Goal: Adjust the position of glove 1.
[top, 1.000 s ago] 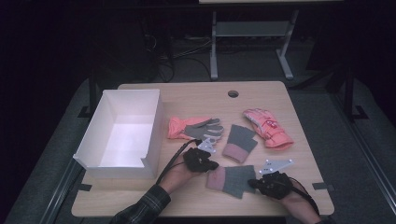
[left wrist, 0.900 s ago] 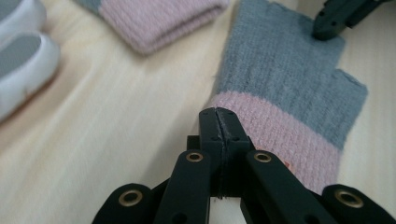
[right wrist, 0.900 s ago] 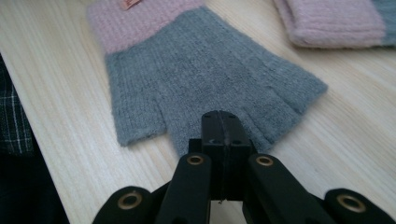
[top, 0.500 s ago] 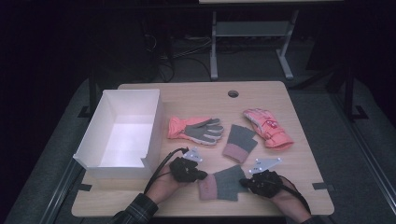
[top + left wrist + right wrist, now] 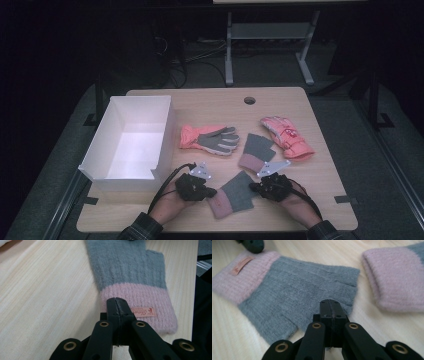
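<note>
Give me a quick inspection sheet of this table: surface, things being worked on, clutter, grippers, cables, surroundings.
Surface: wooden table, round hole near the far edge.
Job's things: near grey-and-pink knit glove lies flat between both grippers; its match lies just beyond.
Clutter: white box, empty; two coral gloves, one palm-up, one to the right.
Grippers: left gripper shut at the pink cuff; right gripper shut at the grey end.
Cables: black cable trails from the left gripper.
Surroundings: dark room, metal stand behind.
</note>
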Demonstrator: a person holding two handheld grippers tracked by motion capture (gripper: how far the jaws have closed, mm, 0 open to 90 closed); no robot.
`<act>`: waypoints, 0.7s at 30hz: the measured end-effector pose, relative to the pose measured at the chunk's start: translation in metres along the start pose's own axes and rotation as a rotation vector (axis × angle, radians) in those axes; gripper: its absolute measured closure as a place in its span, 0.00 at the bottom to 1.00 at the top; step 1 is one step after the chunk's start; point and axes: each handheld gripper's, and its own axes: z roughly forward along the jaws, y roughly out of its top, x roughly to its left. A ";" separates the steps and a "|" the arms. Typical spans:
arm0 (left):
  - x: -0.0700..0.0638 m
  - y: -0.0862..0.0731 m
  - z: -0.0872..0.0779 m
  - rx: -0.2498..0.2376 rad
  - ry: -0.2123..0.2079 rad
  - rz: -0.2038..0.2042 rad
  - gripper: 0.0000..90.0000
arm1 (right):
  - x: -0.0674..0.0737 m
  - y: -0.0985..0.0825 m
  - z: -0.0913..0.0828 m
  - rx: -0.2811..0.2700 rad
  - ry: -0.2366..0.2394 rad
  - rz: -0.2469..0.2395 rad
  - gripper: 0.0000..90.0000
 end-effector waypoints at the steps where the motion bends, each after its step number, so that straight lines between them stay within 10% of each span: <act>1: -0.001 0.000 0.000 -0.003 -0.002 -0.002 1.00 | -0.001 0.001 0.001 -0.003 0.002 0.005 1.00; 21: -0.004 -0.001 0.000 0.000 -0.016 -0.014 1.00 | -0.011 0.013 0.013 -0.019 0.002 0.020 1.00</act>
